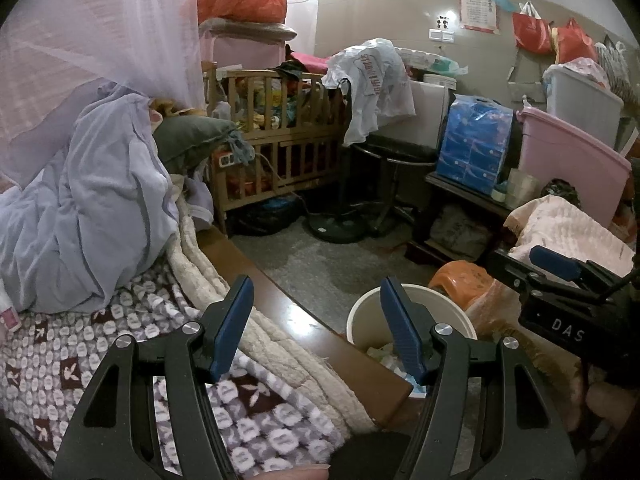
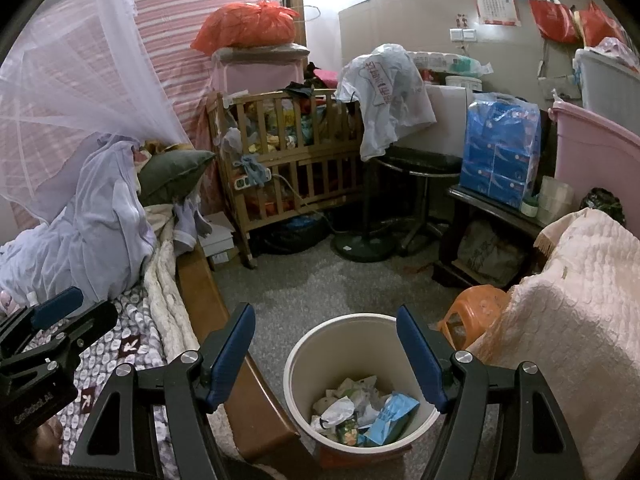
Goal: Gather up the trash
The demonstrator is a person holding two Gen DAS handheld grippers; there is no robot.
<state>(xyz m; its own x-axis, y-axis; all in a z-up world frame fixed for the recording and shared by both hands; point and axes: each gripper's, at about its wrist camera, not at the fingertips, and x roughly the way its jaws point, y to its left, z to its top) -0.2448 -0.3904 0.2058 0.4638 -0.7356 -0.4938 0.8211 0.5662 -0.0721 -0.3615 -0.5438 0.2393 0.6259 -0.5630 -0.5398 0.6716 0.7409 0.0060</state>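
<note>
Both claws wide open, empty. Right claw (image 2: 326, 354) above bin (image 2: 304, 364), wrappers (image 2: 366, 412) inside. Left claw (image 1: 316, 320) over bed edge (image 1: 296, 320), bin right.

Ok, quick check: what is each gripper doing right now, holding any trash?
Left gripper: open, nothing between its fingers.
Right gripper: open, empty, above the trash bin.

Dim room, blown-out glare up top, fisheye-bent edges, perhaps slightly soft.
</note>
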